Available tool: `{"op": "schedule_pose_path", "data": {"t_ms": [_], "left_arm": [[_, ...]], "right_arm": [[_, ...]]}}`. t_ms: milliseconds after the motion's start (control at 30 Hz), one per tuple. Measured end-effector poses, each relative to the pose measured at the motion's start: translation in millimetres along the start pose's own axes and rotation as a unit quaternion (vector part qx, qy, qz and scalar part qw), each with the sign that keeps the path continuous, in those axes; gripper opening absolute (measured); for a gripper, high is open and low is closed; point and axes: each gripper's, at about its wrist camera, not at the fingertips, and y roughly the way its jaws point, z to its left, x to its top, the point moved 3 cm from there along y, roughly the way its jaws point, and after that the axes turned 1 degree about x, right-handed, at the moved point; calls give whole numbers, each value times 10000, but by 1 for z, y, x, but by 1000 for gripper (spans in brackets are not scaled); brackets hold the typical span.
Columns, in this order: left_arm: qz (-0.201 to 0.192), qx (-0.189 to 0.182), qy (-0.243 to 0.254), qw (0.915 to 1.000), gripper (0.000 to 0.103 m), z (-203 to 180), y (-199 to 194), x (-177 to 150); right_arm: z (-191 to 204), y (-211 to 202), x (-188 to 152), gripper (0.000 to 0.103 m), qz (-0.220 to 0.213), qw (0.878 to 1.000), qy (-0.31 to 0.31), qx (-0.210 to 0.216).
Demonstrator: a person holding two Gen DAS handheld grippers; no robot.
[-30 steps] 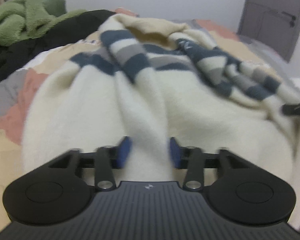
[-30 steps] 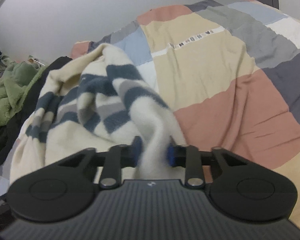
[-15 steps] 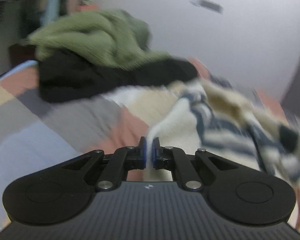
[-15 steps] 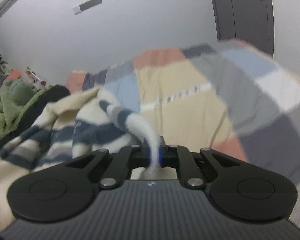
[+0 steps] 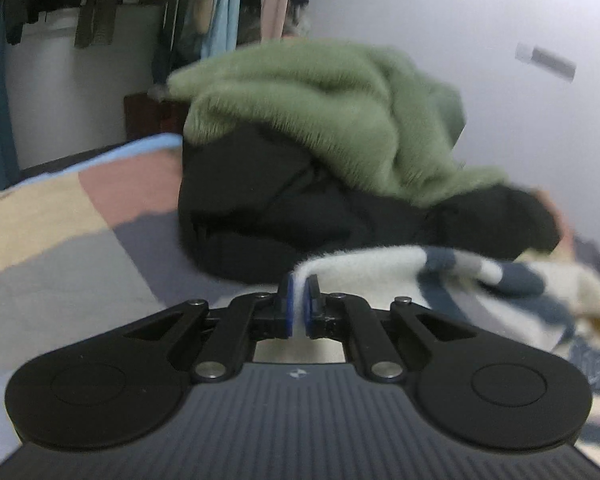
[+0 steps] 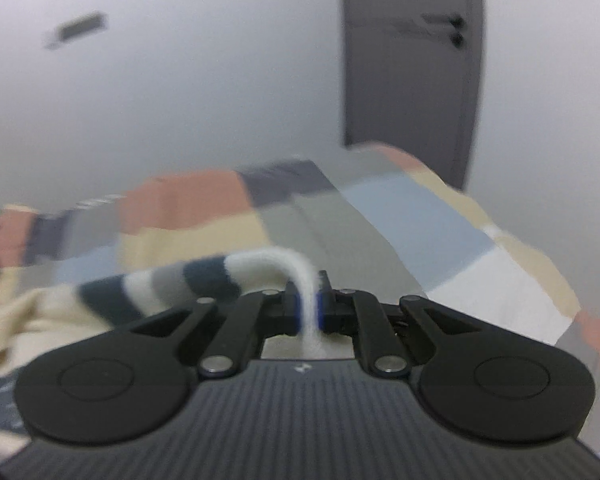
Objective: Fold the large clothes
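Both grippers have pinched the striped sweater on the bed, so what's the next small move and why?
Probably draw the two grippers apart to stretch the sweater flat. The left gripper and right gripper are each shut on a cream edge, and the cloth between them looks bunched over the bedspread, so it likely needs spreading before any fold.

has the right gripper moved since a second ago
Yes: the right gripper has swung up and right. The door, earlier at the top edge, now fills the upper right. It pinches the striped sweater.

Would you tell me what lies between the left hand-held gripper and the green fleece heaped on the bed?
In the left wrist view, past the left hand-held gripper and its pinched striped sweater, a black garment lies under the green fleece.
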Motion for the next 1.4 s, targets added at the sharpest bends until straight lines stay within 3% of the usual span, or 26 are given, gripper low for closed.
{"op": "schedule_pose_path", "data": {"t_ms": [133, 267, 467, 533, 567, 600, 633, 667, 733, 767, 967, 1167, 1267, 1400], "left_arm": [[424, 216, 224, 9986, 6, 4, 41, -22], [676, 229, 360, 9968, 7, 6, 61, -30], [728, 146, 452, 9962, 7, 3, 58, -28], [791, 78, 464, 9958, 13, 1, 55, -27], [831, 46, 453, 9955, 22, 0, 51, -26], [858, -15, 428, 9954, 38, -2, 45, -25], [845, -67, 416, 9955, 47, -4, 39, -24], [770, -107, 438, 9960, 55, -7, 29, -23], [614, -125, 624, 9961, 56, -13, 9, -22], [556, -178, 700, 9958, 57, -16, -2, -22], [419, -1037, 568, 9921, 57, -33, -80, -27], [354, -1844, 596, 9804, 57, -57, -148, -46], [596, -2125, 629, 9733, 57, -68, -169, -67], [1137, -2437, 572, 9615, 57, -78, -183, -104]], "right_arm": [[-16, 69, -18, 10, 463, 9979, 387, -254], [-17, 117, -45, 10, 748, 9956, 516, -231], [-6, 137, -64, 11, 659, 9970, 298, -282], [-6, 130, -63, 12, 608, 9974, 331, -222], [-7, 127, -60, 12, 584, 9976, 335, -184], [-7, 123, -57, 14, 553, 9979, 306, -151], [-7, 116, -56, 20, 534, 9980, 299, -139], [-7, 108, -54, 34, 521, 9981, 317, -92], [-6, 88, -51, 57, 492, 9981, 341, 109], [-4, 75, -50, 62, 443, 9984, 326, 164], [12, -5, -53, 61, 383, 9949, 421, 837], [45, -86, -78, 61, 616, 9859, 180, 1548], [62, -116, -107, 61, 1207, 9739, 111, 1921], [74, -145, -155, 61, 2003, 9472, 239, 2491]]}}
